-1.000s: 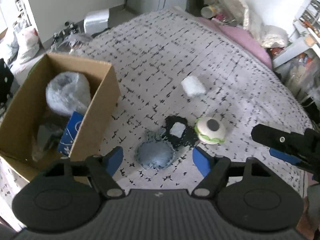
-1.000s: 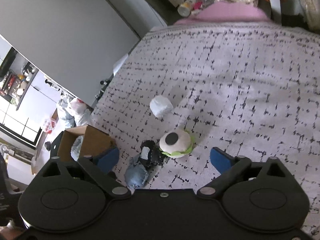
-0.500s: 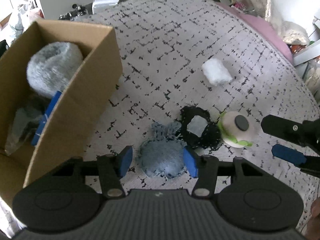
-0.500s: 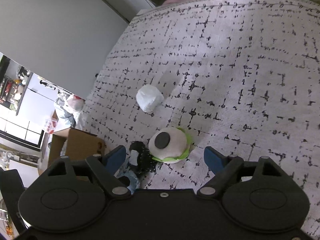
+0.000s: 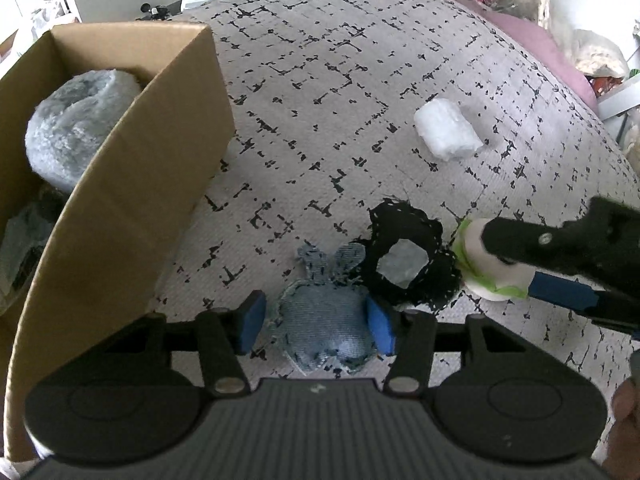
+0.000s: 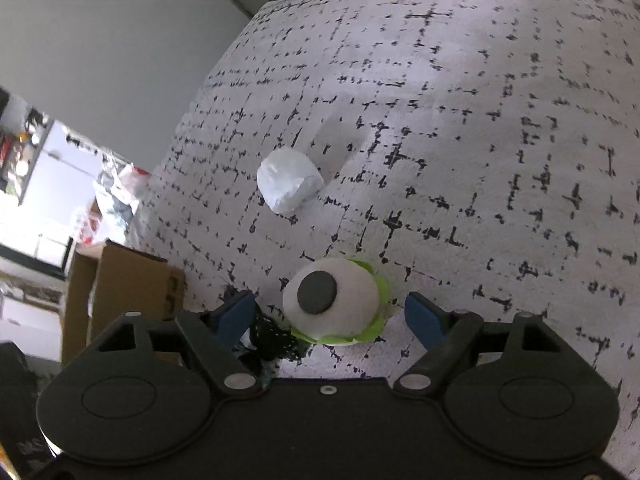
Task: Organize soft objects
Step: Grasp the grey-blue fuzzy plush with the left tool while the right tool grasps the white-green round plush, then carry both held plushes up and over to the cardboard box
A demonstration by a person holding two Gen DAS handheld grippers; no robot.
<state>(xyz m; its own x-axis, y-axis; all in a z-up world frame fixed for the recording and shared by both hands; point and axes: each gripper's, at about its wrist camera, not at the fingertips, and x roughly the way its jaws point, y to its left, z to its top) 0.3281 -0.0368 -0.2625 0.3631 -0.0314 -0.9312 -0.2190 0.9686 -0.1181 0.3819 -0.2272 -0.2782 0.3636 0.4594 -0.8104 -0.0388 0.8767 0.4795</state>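
A blue denim pouch point(image 5: 324, 328) lies on the patterned bedspread point(image 5: 320, 100). My left gripper point(image 5: 316, 324) is open with its blue pads on either side of it, the right pad touching. A black fabric piece point(image 5: 404, 260) with a pale centre lies just beyond. A white and green plush burger point(image 6: 332, 300) with a black dot sits between the open fingers of my right gripper point(image 6: 332, 316), which also shows in the left wrist view point(image 5: 532, 268). A white soft wad point(image 5: 446, 130) lies farther out on the bed, also seen in the right wrist view point(image 6: 288, 180).
An open cardboard box point(image 5: 132, 184) stands at the left on the bed, with a grey fluffy roll point(image 5: 76, 124) and other items inside. A pink pillow point(image 5: 532, 36) and clutter lie past the far right edge of the bed.
Both grippers have come down and forward. The left fingers narrowed around the denim pouch. The right gripper's open fingers now straddle the plush burger.
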